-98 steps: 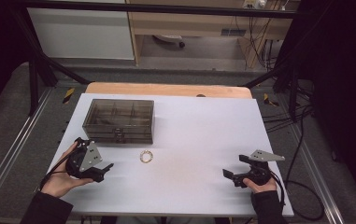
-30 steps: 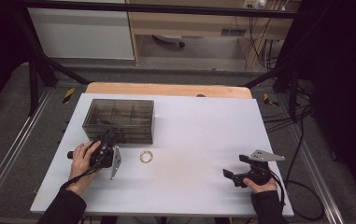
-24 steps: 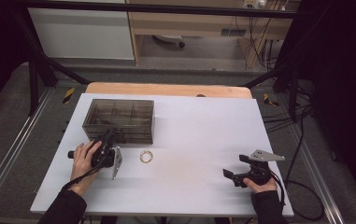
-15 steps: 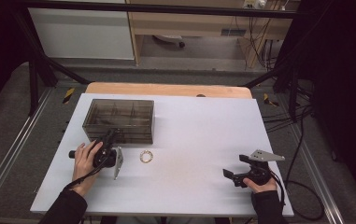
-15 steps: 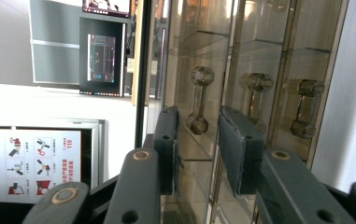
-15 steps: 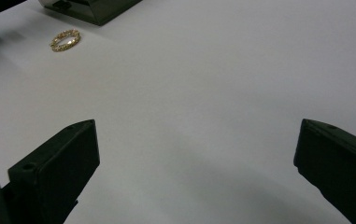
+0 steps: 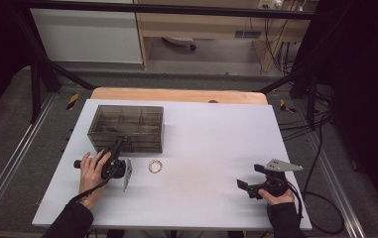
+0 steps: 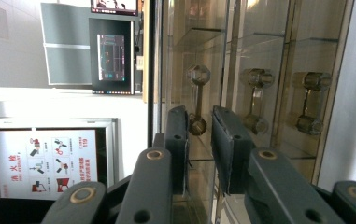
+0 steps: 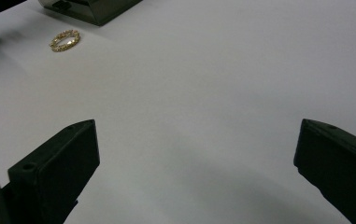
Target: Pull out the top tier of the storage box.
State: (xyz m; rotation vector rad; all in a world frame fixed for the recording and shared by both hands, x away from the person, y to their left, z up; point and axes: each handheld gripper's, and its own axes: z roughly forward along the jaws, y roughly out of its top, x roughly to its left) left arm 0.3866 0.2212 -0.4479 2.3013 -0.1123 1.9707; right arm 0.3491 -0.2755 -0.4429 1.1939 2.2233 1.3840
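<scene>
A smoky clear drawer box (image 7: 127, 124) stands at the table's left rear. My left gripper (image 7: 118, 145), turned on its side, reaches its front. In the left gripper view the jaws (image 8: 199, 135) flank the near end of one drawer handle (image 8: 196, 100). They have just been closing, with a narrow gap still at the right pad, so they are open. Two more handles (image 8: 255, 100) sit beside it. A gold bracelet (image 7: 155, 166) (image 9: 65, 40) lies on the table in front of the box. My right gripper (image 7: 246, 187) (image 9: 196, 140) rests at the front right, open wide and with nothing between its fingers.
The white tabletop (image 7: 216, 144) lies on a wooden board (image 7: 176, 94). Metal frame rails (image 7: 8, 163) run along both sides. Cables (image 7: 320, 218) trail off the right edge. Shelving and a cabinet stand beyond the table.
My left hand has come from the front left up to the box's front, with the gripper rolled on its side. Over the last second it barely shifts. The right hand stays put.
</scene>
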